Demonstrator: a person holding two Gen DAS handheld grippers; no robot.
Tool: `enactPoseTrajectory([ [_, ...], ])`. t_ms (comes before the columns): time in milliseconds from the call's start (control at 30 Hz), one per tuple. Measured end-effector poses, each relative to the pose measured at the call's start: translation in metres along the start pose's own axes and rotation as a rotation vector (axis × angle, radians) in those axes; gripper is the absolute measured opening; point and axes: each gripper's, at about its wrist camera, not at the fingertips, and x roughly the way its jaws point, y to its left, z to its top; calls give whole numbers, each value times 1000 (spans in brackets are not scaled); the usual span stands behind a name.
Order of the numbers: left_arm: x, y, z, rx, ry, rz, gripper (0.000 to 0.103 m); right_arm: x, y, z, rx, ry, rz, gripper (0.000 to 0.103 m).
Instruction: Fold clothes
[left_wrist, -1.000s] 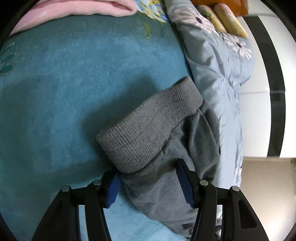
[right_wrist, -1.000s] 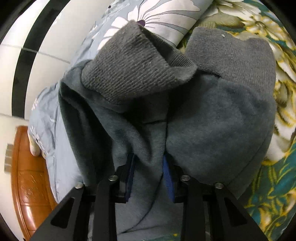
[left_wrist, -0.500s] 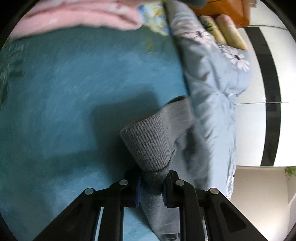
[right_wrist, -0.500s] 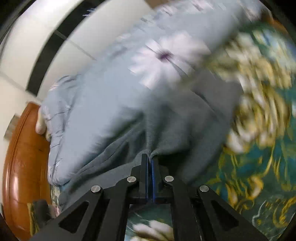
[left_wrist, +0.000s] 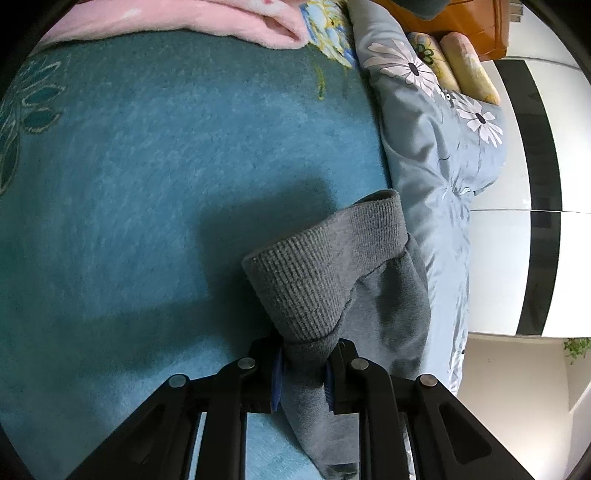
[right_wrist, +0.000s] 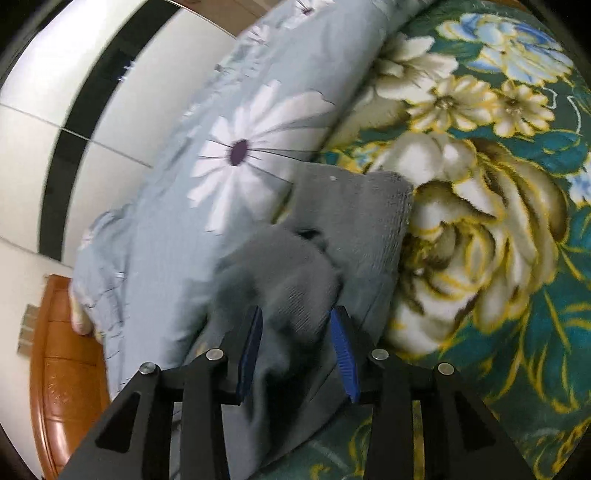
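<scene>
Left hand-held gripper is clamped tight on the grey garment, its ribbed cuff standing up just ahead of the blue pads over the teal blanket. Right hand-held gripper — jaws opening, grey cloth bunched loosely between them, pads off the fabric, the pale blue floral quilt ahead and to its left.

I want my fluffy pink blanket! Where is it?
In the left wrist view, the pink blanket lies along the top edge, at the far side of the teal bedspread, left of the grey-blue flowered quilt.
</scene>
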Motion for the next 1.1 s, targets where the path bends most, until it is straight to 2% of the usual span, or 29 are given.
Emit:
enactPoseTrajectory([
  [133,-2,0,1,6,9,8,19,18,7,8,37,5,-52,40],
  [233,2,-2,-1,11,13,19,20,24,8,15,29,17,-130,40],
  [300,2,0,-1,11,14,24,21,25,7,16,59,11,-120,37],
  [333,2,0,0,9,14,25,21,24,7,16,69,9,-112,24],
  [367,2,0,0,8,15,26,21,24,10,16,64,11,-100,6],
  [500,3,0,0,14,20,33,23,8,39,16,-79,-10,-65,6],
  [600,3,-1,0,25,20,37,24,-32,61,28,-171,-119,28,6],
  [667,3,-1,-1,29,20,39,24,-51,58,42,-159,-194,23,5],
  [733,4,-1,0,27,23,38,24,-56,40,56,-120,-215,-20,5],
  [867,11,-2,5,30,27,48,25,-14,7,60,-62,-84,-139,5],
  [933,10,-2,6,31,31,48,25,-7,-1,53,-60,-78,-158,6],
  [1033,8,-4,8,37,37,48,28,-9,-2,51,-52,-85,-135,8],
  [1100,8,-7,8,54,37,63,32,-15,1,50,-79,-94,-149,16],
])
